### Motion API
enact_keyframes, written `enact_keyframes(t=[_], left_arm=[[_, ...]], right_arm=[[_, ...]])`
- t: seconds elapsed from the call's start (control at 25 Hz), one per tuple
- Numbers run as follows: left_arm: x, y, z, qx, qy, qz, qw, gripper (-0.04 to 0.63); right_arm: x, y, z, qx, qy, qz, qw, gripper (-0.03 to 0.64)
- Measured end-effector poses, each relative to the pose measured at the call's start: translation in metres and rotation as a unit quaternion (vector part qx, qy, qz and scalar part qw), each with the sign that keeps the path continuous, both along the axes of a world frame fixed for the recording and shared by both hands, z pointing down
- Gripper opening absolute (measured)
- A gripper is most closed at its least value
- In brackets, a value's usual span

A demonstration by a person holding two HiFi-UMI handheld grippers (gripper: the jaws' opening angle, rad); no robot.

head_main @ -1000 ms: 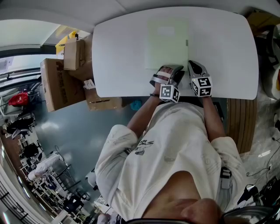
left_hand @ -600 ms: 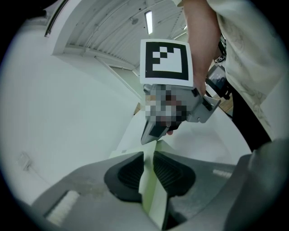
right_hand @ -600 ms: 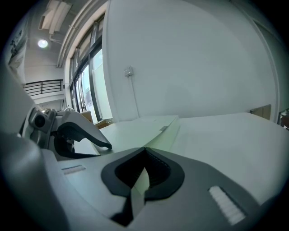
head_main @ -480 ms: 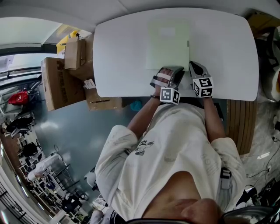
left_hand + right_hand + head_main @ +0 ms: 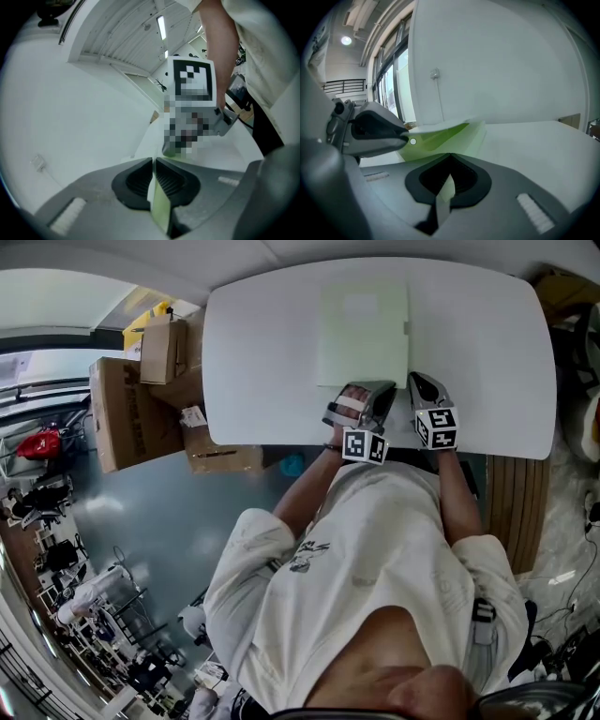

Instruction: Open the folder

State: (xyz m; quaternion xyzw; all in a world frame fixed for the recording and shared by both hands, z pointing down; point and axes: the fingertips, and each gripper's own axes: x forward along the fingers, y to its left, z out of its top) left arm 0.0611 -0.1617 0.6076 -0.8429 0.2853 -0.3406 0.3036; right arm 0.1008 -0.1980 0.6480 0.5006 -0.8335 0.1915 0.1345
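Green folder (image 5: 363, 334) flat overhead, cover (image 5: 445, 133) raised close-up

The folder (image 5: 364, 334) lies on the table (image 5: 262, 352), boxes (image 5: 131, 418) on the floor (image 5: 159, 521) to its left

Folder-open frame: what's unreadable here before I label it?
Inside the folder: the head view shows it only from above; the right gripper view shows only a narrow gap under the raised cover.
Any print on the label: head view, too small.
Which leaf the right gripper pinches: its own jaws cover the sheet.
The left gripper, jaws just been closing, pinches the green cover; in its view a mosaic patch blurs part of the right gripper.
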Motion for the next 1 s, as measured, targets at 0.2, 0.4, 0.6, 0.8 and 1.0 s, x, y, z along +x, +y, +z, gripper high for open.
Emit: enact_keyframes(t=[0.2, 0.4, 0.6, 0.8, 1.0], left_arm=[[-0.01, -0.009, -0.037, 0.019, 0.053, -0.029, 0.998, 0.021], [-0.025, -0.015, -0.063, 0.031, 0.091, -0.064, 0.9933, 0.018], [-0.041, -0.018, -0.08, 0.019, 0.152, -0.096, 0.9835, 0.017], [-0.061, -0.019, -0.094, 0.016, 0.194, -0.134, 0.9717, 0.011], [-0.082, -0.024, -0.106, 0.022, 0.22, -0.16, 0.9619, 0.008]], right_arm=[[0.002, 0.0, -0.002, 0.001, 0.007, 0.001, 1.0, 0.002], [0.002, -0.002, -0.002, -0.01, 0.034, -0.002, 0.999, 0.002], [0.0, -0.002, -0.008, -0.016, 0.065, -0.004, 0.998, 0.002], [-0.019, -0.002, -0.027, 0.014, 0.071, -0.026, 0.997, 0.002], [-0.051, -0.01, -0.038, 0.033, 0.072, -0.055, 0.995, 0.002]])
